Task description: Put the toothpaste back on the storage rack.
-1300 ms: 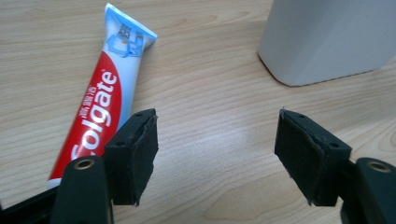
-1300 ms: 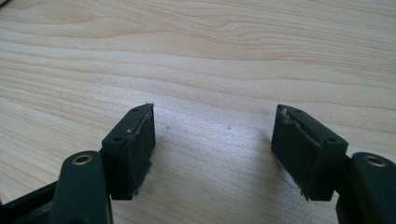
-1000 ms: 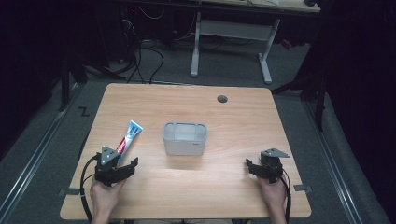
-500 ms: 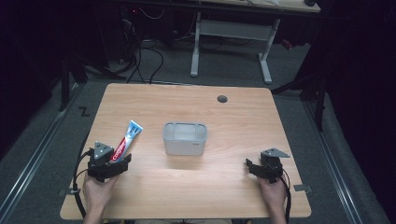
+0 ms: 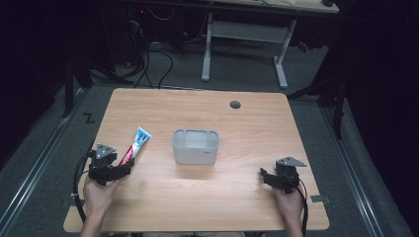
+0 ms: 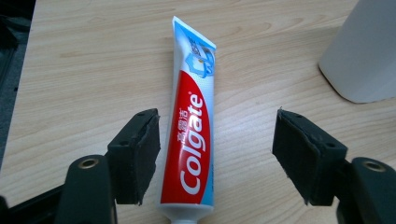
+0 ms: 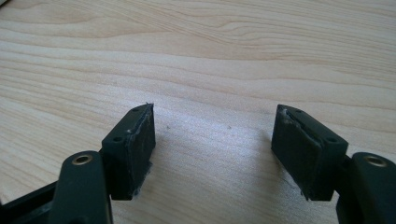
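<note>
the room around the table [image 5: 197, 106] is dark, so the far desk frame [image 5: 244, 34] and the cables [image 5: 148, 64] on the grey floor are hard to make out, and the person's forearms are cut off at the bottom edge of the high view. one wooden table, light and grained, with one small dark round hole [image 5: 235, 104] near its far edge. one pale grey rectangular container [image 5: 195, 146] stands near the middle; in the left gripper view just a corner of it shows at the upper right. one toothpaste tube [image 6: 192, 126], red, white and blue, lies flat on the wood at the table's left, left of the container and apart from it, its cap end cut off at the bottom of that view. two grippers: the left gripper [image 6: 215, 154] straddles the tube's cap end, its jaws wide and just closing a little, the left pad just beside the tube, the right pad well clear, nothing grasped. the right gripper [image 7: 212, 149] rests near the right front, jaws spread over bare wood, released.
</note>
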